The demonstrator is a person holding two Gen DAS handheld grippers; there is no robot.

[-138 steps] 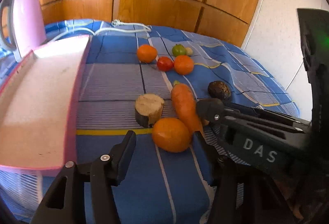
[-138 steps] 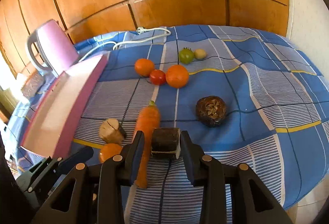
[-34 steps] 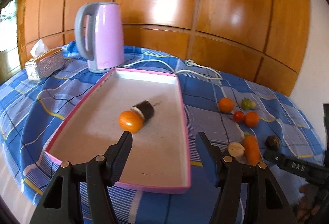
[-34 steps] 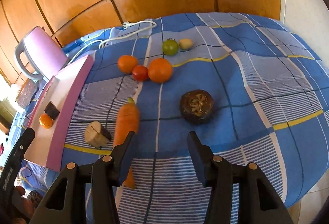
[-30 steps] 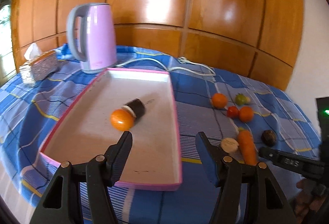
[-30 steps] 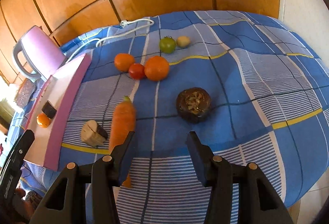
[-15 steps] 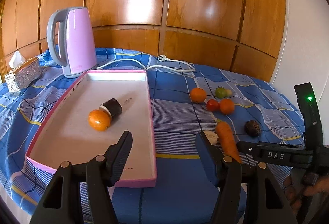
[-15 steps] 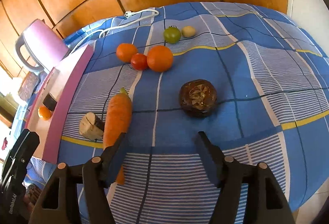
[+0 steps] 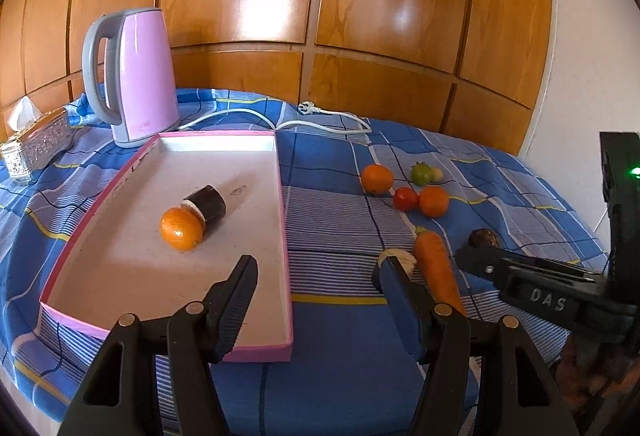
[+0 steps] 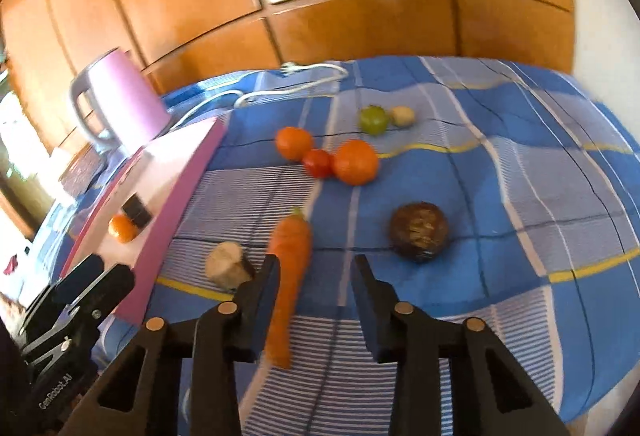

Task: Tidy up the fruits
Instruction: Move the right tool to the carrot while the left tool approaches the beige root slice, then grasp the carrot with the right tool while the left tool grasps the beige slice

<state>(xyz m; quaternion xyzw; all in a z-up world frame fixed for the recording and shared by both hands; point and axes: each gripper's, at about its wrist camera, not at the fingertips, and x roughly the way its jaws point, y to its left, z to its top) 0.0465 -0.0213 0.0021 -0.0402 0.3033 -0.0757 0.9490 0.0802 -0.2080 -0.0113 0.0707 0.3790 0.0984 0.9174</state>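
Observation:
A pink tray [image 9: 283, 244] lies on the blue checked cloth and holds an orange [image 9: 181, 229] and a dark cylindrical piece [image 9: 208, 203]. On the cloth to its right lie a carrot [image 10: 291, 268], a pale cut root piece [image 10: 226, 265], a dark round fruit [image 10: 419, 232], two oranges [image 10: 355, 161], a red tomato [image 10: 318, 163], a green tomato [image 10: 374, 120] and a small pale fruit [image 10: 402, 115]. My left gripper [image 9: 318, 272] is open and empty above the tray's near right corner. My right gripper [image 10: 316, 270] is open and empty, low over the cloth, its left finger beside the carrot.
A pink electric kettle [image 9: 130, 78] stands behind the tray, its white cord [image 9: 320, 118] trailing across the cloth. A tissue box [image 9: 34, 142] sits at the far left. Wooden panels close the back; the table edge falls away at the right.
Since 4.6 s ago the orange and the dark piece went from the grippers into the tray. Lately the left gripper swung right; the right gripper dropped toward the carrot, jaws narrower.

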